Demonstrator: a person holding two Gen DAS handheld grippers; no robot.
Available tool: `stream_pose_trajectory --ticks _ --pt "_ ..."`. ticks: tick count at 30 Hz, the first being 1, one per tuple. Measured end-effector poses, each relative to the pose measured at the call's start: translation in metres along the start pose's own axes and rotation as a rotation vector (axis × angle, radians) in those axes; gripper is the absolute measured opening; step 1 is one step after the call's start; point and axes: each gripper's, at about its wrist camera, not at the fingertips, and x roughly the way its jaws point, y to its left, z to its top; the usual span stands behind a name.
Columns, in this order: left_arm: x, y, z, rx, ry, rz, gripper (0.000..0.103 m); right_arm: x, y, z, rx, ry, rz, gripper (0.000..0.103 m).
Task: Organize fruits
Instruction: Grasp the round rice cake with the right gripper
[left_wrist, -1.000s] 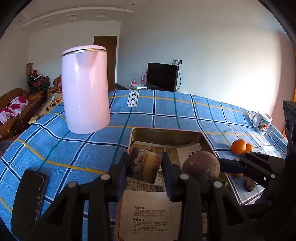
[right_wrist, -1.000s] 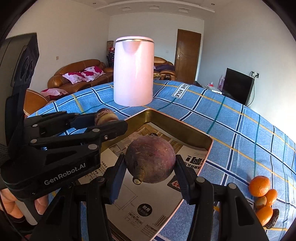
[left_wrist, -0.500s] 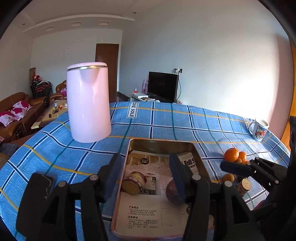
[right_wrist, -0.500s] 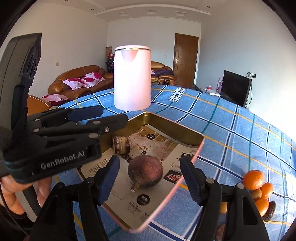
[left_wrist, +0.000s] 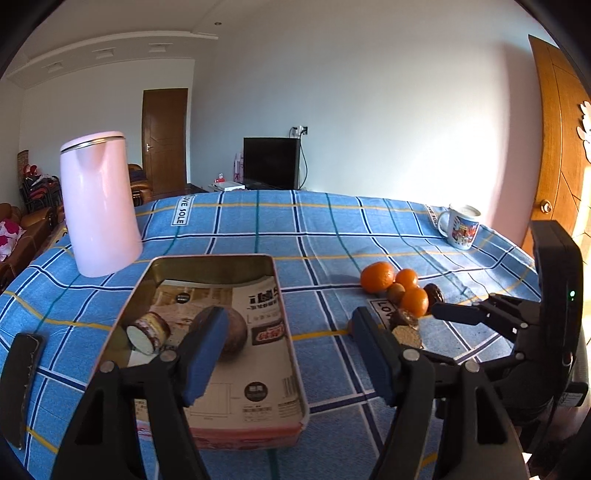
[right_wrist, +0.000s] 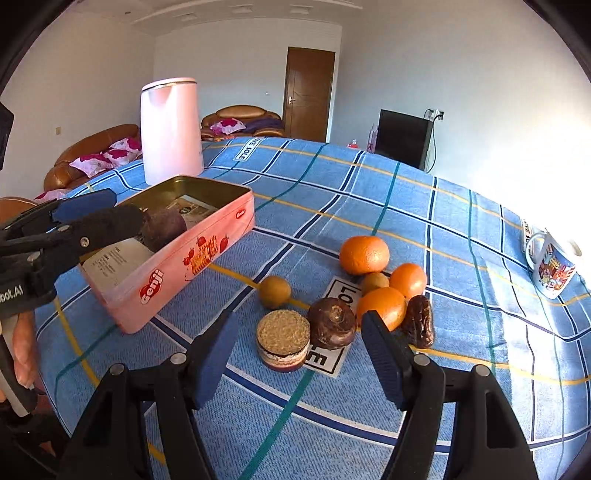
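1. Nearest: right hand-held gripper (right_wrist: 301, 350) is empty w/ jaws standing wide. It hovers over the loose pile, nothing between the blue pads.
2. Left hand-held gripper (left_wrist: 290, 350) is empty too. Its jaws have just been opening and now stand wide above the tin's near end, gripping nothing.
3. Done so far: the shallow pink rectangular metal tin (right_wrist: 192, 258), lined w/ printed paper, holds 2 items. They are a big round dark-purple fruit (left_wrist: 236, 330) and a small cut cylinder piece w/ pale end (left_wrist: 147, 332), lying side by side.
4. Left to do, just past the right pads on the blue checked cloth of the bench (right_wrist: 443, 240):
   - a round layered slice w/ crumbly tan top (right_wrist: 283, 338)
   - a dark brown round fruit (right_wrist: 332, 326) touching it
   - a wrinkled dark brown date-like piece (right_wrist: 419, 325)
   - a small tan round fruit (right_wrist: 274, 291) a bit apart
5. Behind those sit three orange mandarins (right_wrist: 364, 254) and another small tan fruit (right_wrist: 374, 282), bunched together.
6. Judgement: roughly a fifth in, most fruit still outside the tin (assuming the tin is the goal).
7. Far off: a tall pale-pink kettle (right_wrist: 171, 131) beyond the tin and a white printed mug (right_wrist: 552, 267) at the far right. Neither is part of the job.
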Motion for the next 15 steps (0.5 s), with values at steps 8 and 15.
stream_pose_trajectory --ticks 8,15 --pt "0.007 -0.014 -0.002 0.015 0.029 -0.013 0.071 0.015 0.006 -0.002 -0.027 0.064 0.045 0.036" --pt "0.027 -0.044 0.003 0.083 0.074 -0.03 0.071 -0.012 -0.031 -0.004 0.095 -0.062 0.016 0.036"
